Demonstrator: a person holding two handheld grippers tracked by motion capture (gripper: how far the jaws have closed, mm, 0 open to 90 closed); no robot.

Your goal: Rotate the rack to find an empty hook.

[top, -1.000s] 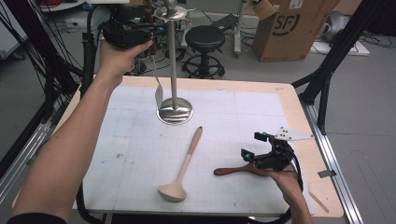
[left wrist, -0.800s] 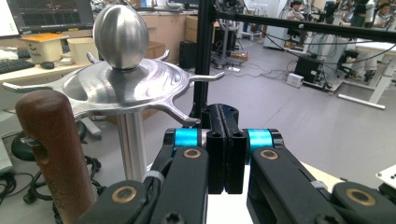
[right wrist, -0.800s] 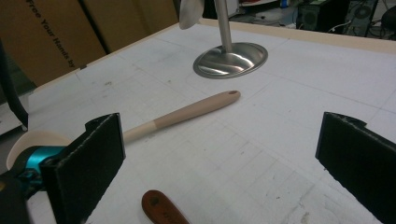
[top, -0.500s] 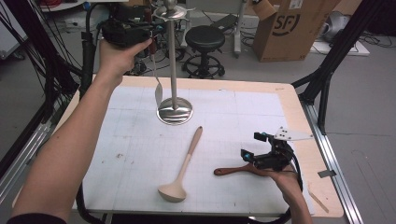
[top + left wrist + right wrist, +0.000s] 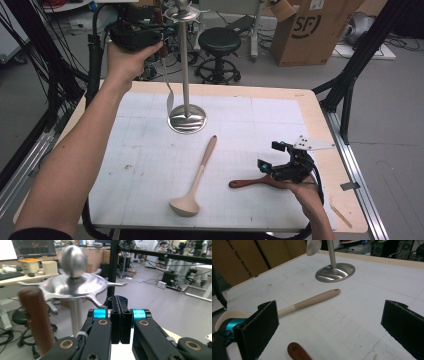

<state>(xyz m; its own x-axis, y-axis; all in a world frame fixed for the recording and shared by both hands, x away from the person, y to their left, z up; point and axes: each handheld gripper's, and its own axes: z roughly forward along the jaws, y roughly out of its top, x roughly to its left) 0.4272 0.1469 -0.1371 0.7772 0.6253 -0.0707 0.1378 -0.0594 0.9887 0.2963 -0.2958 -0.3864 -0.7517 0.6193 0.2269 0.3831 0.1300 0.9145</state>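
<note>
A steel utensil stand (image 5: 187, 119) rises at the table's far middle, and a pale spatula with a brown handle (image 5: 168, 92) hangs from its hooked top. My left gripper (image 5: 162, 27) is up at that top, shut with nothing seen between its jaws. In the left gripper view the left gripper (image 5: 120, 322) sits just before the hooked disc (image 5: 74, 287), the brown handle (image 5: 37, 320) beside it at the left. A beige ladle (image 5: 195, 180) lies mid-table. My right gripper (image 5: 268, 155) rests low at the front right, open. A second brown handle (image 5: 298, 352) lies between its jaws.
The stand's round base (image 5: 335, 272) and the ladle's handle (image 5: 312, 300) lie ahead of the right gripper. Off the table stand a black stool (image 5: 219, 40) and a cardboard box (image 5: 310, 27). Black frame struts (image 5: 350, 85) rise at the right edge.
</note>
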